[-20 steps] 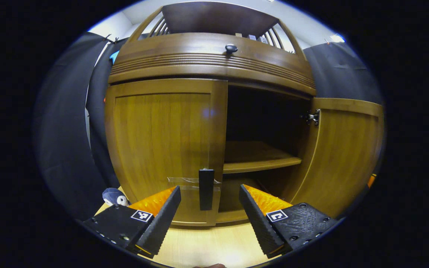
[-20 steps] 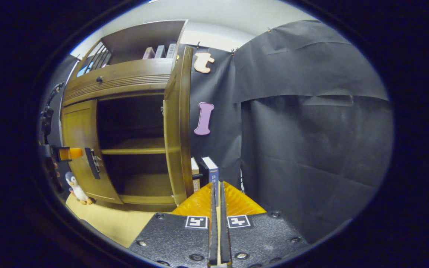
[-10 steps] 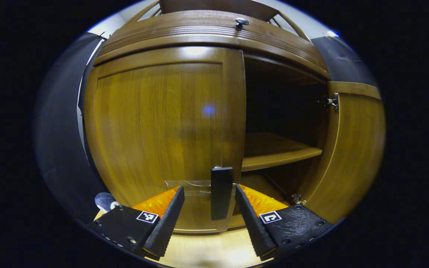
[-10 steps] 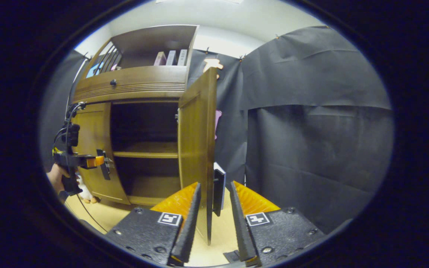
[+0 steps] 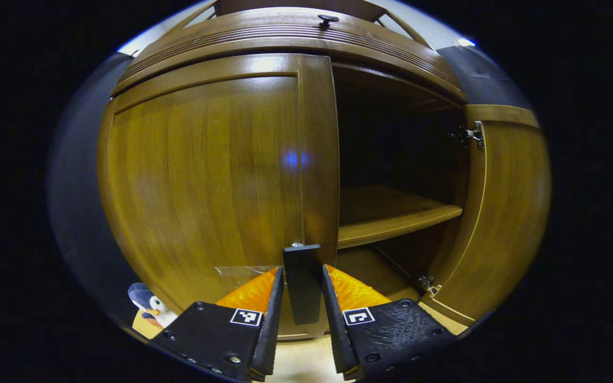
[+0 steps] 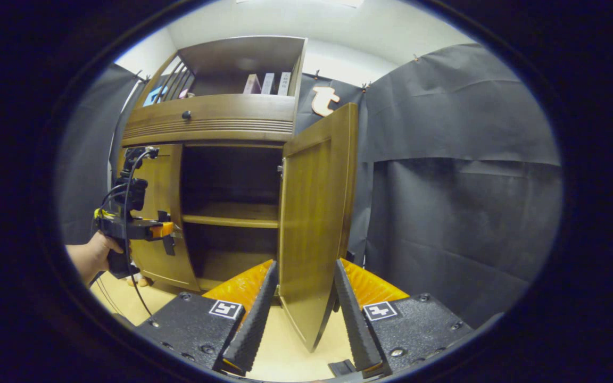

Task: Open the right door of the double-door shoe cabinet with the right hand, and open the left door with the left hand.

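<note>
Booth: black cloth wall behind and beside the shoe cabinet (image 6: 216,119); pale wooden floor under it.
Cabinet: tall, brown wood, with an open upper shelf holding a few books (image 6: 269,83) — below it the double-door compartment and an inner shelf (image 5: 397,219).
Right door (image 6: 314,213): already swung well out from the cabinet front — its free edge points toward the right claw's camera; hinge (image 5: 469,133) visible at the cabinet side.
Left door (image 5: 205,175): closed, flush with the cabinet front.
Handle (image 5: 302,282): dark vertical bar on the left door's inner edge, low down; long axis upright.
Left claw (image 5: 301,319): fingers closed in on either side of the handle, touching or all but touching it — full press cannot be told. In the right gripper view it sits at the left door, held by a hand (image 6: 93,255).
Right claw (image 6: 301,308): fingers apart, straddling the lower free edge of the right door, not gripping it.
Toy penguin (image 5: 147,308): on the floor, just left of the cabinet base.
Key relation: handle lies straight ahead between the left claw's fingers; door hinges on its far left side, so the judged pull is back toward the holder, arcing leftward.
Stage: right door done, left door not yet moved.
</note>
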A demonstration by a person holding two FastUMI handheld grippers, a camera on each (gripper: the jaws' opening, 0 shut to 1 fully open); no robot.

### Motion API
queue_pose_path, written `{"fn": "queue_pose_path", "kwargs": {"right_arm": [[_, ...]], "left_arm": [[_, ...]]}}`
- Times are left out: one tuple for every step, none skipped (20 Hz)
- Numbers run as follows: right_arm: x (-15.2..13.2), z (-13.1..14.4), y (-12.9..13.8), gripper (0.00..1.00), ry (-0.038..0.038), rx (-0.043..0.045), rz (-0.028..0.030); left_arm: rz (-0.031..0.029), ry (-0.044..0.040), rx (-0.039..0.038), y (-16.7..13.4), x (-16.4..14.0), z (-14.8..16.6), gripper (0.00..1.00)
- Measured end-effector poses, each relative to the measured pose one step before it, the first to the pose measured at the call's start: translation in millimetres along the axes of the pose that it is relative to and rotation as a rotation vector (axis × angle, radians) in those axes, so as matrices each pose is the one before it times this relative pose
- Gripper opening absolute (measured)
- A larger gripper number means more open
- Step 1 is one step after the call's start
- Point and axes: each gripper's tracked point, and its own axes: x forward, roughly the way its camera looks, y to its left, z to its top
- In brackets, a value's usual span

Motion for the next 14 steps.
{"fn": "queue_pose_path", "kwargs": {"right_arm": [[2.09, -2.4, 0.76, 0.69, 0.00718, -0.00221, 0.00531], [0.59, -3.86, -0.26, 0.69, 0.00938, -0.00265, 0.00231], [0.42, -2.64, -0.66, 0.7, 0.0063, -0.00214, -0.00026], [0.05, -0.46, 0.66, 0.7, 0.00588, -0.00275, 0.00215], [0.84, -1.26, 0.36, 0.7, 0.00325, -0.00086, 0.00061], [1.63, 0.11, 0.09, 0.75, 0.00062, 0.00155, 0.00336], [1.76, 0.28, 0.75, 0.75, -0.00137, 0.00211, 0.00431], [1.98, 0.36, 1.08, 0.7, -0.00031, 0.00129, 0.0063], [2.43, -0.2, 2.78, 0.7, 0.00049, 0.00046, 0.01058], [3.34, 0.2, 2.99, 0.7, 0.00225, -0.00045, 0.01356], [5.38, 1.18, 4.4, 0.75, 0.00268, -0.00211, 0.01614], [4.72, 1.34, 3.58, 0.75, 0.00114, -0.0038, 0.01129], [4.04, 0.9, 3.66, 0.7, 0.00208, -0.00554, 0.01322], [4.34, 1.7, 4.72, 0.75, 0.00306, -0.00633, 0.01381]], "left_arm": [[-0.00359, -0.00044, -0.01079, -3.54, -3.05, 2.42, 0.4], [-0.00606, -0.00388, -0.00298, 2.19, 3.18, -1.74, 0.34], [-0.00291, -0.00339, -0.00003, 0.81, 0.1, 0.21, 0.34], [-0.00124, -0.001, -0.00158, -0.06, 1.22, -0.25, 0.34], [0.00121, -0.00085, -0.01019, 0.26, -1.29, 0.31, 0.31], [0.00064, 0.00609, -0.00301, -0.67, -0.55, -0.91, 0.28], [0.00007, 0.00069, -0.00247, 0.53, 0.02, 0.32, 0.28], [0.00146, 0.00423, -0.00414, -0.29, -2.09, -0.38, 0.28], [-0.0001, 0.00106, -0.00211, -0.74, -1.3, -0.28, 0.28], [-0.00175, 0.00133, 0.00286, -0.68, -3.36, -0.26, 0.28], [-0.00222, 0.00081, 0.00912, -0.38, -4.93, -1.43, 0.29], [-0.00226, -0.00548, 0.01544, -0.13, -4.88, -0.71, 0.29], [-0.00542, -0.00157, 0.0144, -0.99, -5.19, -0.7, 0.23], [-0.00685, -0.003, 0.00691, 0.31, -4.64, -1.16, 0.23]]}}
